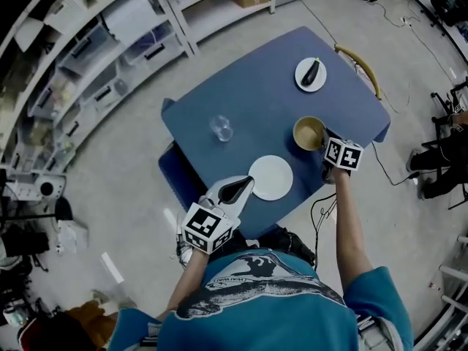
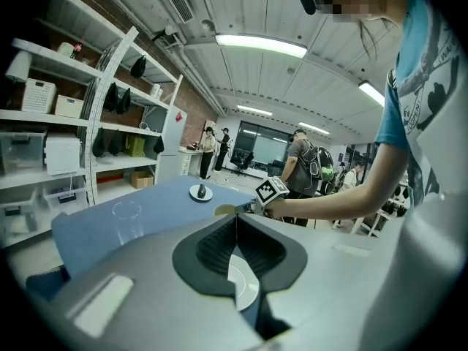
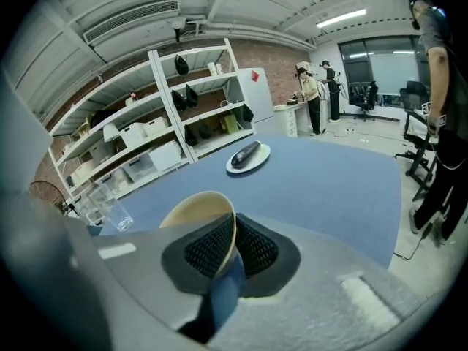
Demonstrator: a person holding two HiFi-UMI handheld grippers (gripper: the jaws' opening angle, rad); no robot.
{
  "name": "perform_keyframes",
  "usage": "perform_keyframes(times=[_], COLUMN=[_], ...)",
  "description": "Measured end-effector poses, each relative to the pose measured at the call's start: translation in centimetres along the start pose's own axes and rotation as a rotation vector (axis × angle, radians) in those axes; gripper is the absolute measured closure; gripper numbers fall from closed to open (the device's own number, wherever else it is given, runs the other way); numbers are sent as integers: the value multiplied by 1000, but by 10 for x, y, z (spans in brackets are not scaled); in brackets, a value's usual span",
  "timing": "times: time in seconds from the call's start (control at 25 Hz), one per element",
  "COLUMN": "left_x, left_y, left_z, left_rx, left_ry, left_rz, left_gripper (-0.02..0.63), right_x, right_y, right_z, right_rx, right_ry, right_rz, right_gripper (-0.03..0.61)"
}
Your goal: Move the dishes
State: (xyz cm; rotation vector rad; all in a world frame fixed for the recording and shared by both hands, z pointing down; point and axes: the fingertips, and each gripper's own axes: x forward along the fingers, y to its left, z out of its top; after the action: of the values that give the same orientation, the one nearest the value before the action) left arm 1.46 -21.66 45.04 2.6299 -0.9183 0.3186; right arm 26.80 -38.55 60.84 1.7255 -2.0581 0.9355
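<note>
Left gripper (image 1: 243,186): jaws pinched on rim of white plate (image 1: 272,178). Right gripper (image 1: 327,152): jaws pinched on rim of tan bowl (image 1: 308,132). Both dishes on blue table (image 1: 256,86).

Two plates (image 1: 272,178) (image 1: 319,80), one bowl (image 1: 308,133), one glass (image 1: 221,128), one aubergine (image 1: 311,70).

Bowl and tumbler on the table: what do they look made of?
The bowl looks like glazed ceramic, possibly melamine: opaque tan, thin rim, smooth soft sheen. The tumbler is clear glass or plastic; the blue table shows through it.
</note>
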Motion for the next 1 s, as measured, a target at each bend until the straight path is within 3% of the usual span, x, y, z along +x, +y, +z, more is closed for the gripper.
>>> perform_keyframes(times=[0.24, 0.6, 0.64, 0.76, 1.0], left_x=[9, 20, 21, 23, 21], left_y=[-2, -7, -8, -10, -22], left_z=[-4, -6, -7, -6, -9], left_rx=[-6, -10, -9, -8, -20], left_ry=[1, 15, 16, 13, 9], left_rz=[31, 51, 52, 57, 72], left_gripper=[598, 598, 598, 598, 598], right_x=[20, 22, 20, 9, -34], right_y=[-35, -35, -33, -23, 15], right_z=[4, 3, 4, 8, 10], right_rx=[69, 70, 64, 54, -41], right_ry=[9, -24, -33, -57, -107], right_rz=[-30, -1, 8, 53, 148], right_gripper=[560, 554, 541, 421, 416])
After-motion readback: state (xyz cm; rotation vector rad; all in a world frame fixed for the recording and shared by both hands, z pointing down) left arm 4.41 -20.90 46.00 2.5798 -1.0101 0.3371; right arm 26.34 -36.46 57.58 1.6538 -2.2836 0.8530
